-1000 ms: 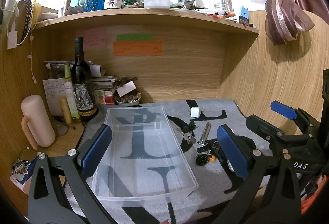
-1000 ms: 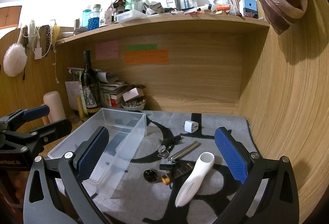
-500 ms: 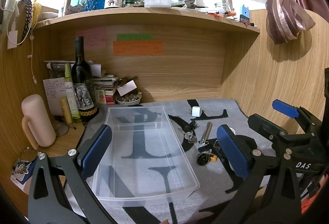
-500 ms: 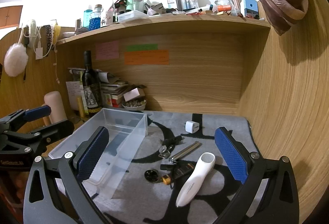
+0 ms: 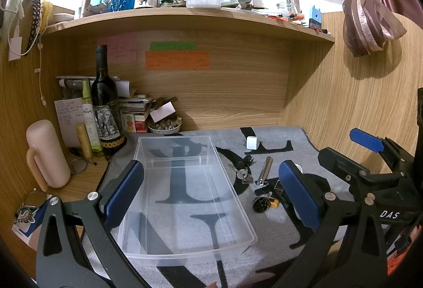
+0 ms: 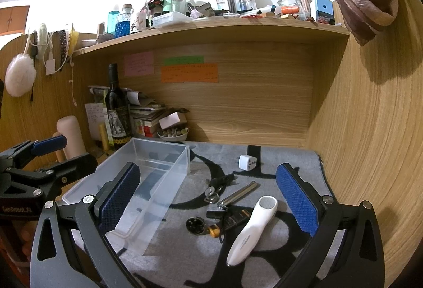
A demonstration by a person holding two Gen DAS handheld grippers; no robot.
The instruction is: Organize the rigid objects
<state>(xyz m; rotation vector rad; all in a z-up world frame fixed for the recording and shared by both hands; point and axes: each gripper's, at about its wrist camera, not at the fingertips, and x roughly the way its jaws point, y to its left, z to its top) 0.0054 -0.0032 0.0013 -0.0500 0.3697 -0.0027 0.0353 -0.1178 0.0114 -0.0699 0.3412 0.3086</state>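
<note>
An empty clear plastic bin [image 5: 190, 243] [image 6: 105, 182] lies on the grey mat. To its right lie a white plug adapter [image 5: 252, 142] [image 6: 247, 162], keys [image 5: 244, 175] [image 6: 214, 194], a metal cylinder [image 5: 265, 172] [image 6: 238, 195], a round black disc [image 5: 261, 206] [image 6: 195, 225] and a white handheld device [image 6: 253, 228]. My left gripper [image 5: 211, 193] is open and empty above the bin. My right gripper [image 6: 206, 198] is open and empty above the small objects; it also shows in the left wrist view [image 5: 367, 156].
A wine bottle [image 5: 104, 103], a pink tumbler [image 5: 46, 153], tubes, stacked books and a small bowl [image 5: 164, 126] crowd the back left. Wooden walls close the back and right. A cluttered shelf [image 5: 185, 15] runs overhead.
Both views have barely shifted. Nothing has been taken hold of or moved.
</note>
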